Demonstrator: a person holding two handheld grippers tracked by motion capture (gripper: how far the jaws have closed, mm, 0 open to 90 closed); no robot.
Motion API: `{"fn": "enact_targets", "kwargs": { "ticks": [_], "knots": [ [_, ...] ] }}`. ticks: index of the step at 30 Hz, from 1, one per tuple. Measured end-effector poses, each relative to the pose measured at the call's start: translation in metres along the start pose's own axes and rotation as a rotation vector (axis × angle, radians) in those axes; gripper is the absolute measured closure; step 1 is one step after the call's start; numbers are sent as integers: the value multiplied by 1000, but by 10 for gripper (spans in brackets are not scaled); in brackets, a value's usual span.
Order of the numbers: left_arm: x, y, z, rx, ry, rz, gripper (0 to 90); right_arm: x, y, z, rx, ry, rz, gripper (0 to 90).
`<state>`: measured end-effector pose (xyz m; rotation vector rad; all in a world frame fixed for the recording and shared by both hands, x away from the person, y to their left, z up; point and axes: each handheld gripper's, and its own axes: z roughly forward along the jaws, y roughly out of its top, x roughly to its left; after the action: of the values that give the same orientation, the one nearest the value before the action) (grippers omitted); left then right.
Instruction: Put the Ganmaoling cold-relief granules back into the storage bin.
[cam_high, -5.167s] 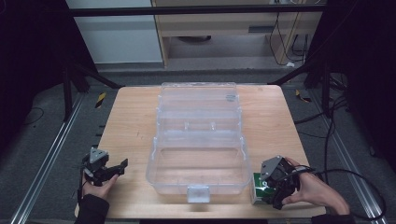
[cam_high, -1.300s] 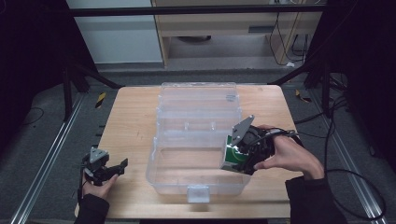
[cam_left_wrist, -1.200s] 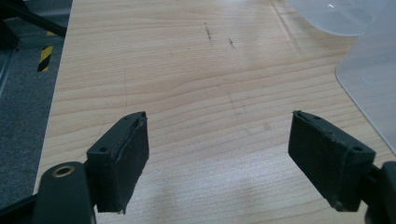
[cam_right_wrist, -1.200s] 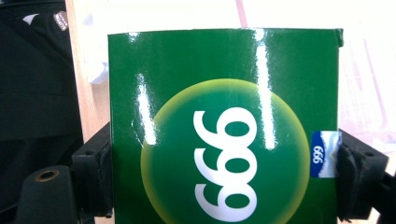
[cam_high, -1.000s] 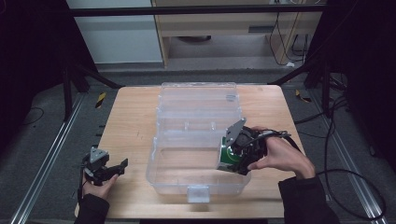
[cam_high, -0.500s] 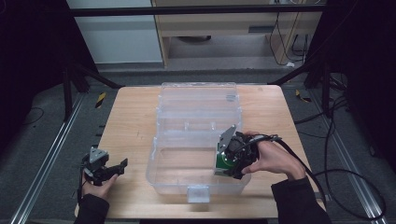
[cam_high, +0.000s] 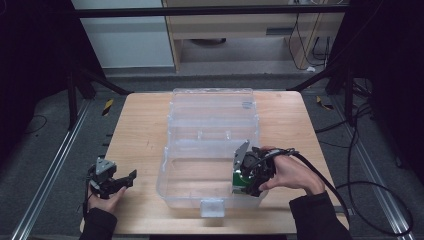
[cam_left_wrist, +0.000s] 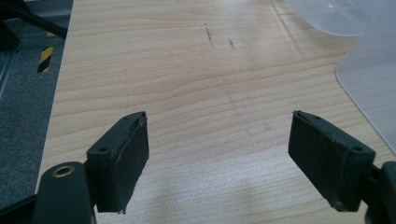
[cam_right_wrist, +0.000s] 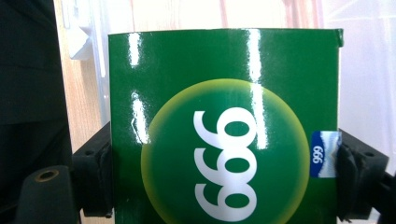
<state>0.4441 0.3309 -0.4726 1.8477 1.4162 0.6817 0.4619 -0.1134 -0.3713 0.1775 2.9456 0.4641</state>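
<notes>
A green box (cam_right_wrist: 224, 126) printed with a yellow-green disc and the white figures 999 sits clamped between my right gripper's (cam_right_wrist: 224, 184) jaws. In the high view that green box (cam_high: 241, 180) hangs inside the near right part of a clear plastic bin (cam_high: 185, 172), with the right gripper (cam_high: 248, 175) shut on it and a hand behind it. My left gripper (cam_high: 122, 181) rests at the table's near left corner. Its jaws stand wide apart over bare wood in the left gripper view (cam_left_wrist: 217, 158), with nothing between them.
The bin's clear lid (cam_high: 212, 107) lies open toward the far side of the wooden table (cam_high: 140, 125). A white latch (cam_high: 212, 207) sits at the bin's front wall. The bin's edge (cam_left_wrist: 369, 79) shows right of the left gripper. Cables (cam_high: 350, 185) trail on the floor to the right.
My right gripper has carried the green box from the table's near right corner up over the bin's rim and leftward and down into the bin. The left gripper has stayed put.
</notes>
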Motion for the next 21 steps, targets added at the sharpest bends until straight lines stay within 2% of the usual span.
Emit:
{"fn": "enact_targets", "kwargs": {
  "ticks": [5, 9, 16, 21],
  "knots": [
    [0, 0, 0, 1, 0, 0, 197, -1, -3, 6, 1, 12, 23, 157],
    [0, 0, 1, 2, 0, 0, 196, -1, -7, 13, 3, 8, 14, 155],
    [0, 0, 0, 2, -1, -1, 197, -2, -12, 22, -4, 26, 32, 151],
    [0, 0, 0, 1, -1, 0, 197, -3, -13, 28, 4, 25, 20, 145]
  ]
}}
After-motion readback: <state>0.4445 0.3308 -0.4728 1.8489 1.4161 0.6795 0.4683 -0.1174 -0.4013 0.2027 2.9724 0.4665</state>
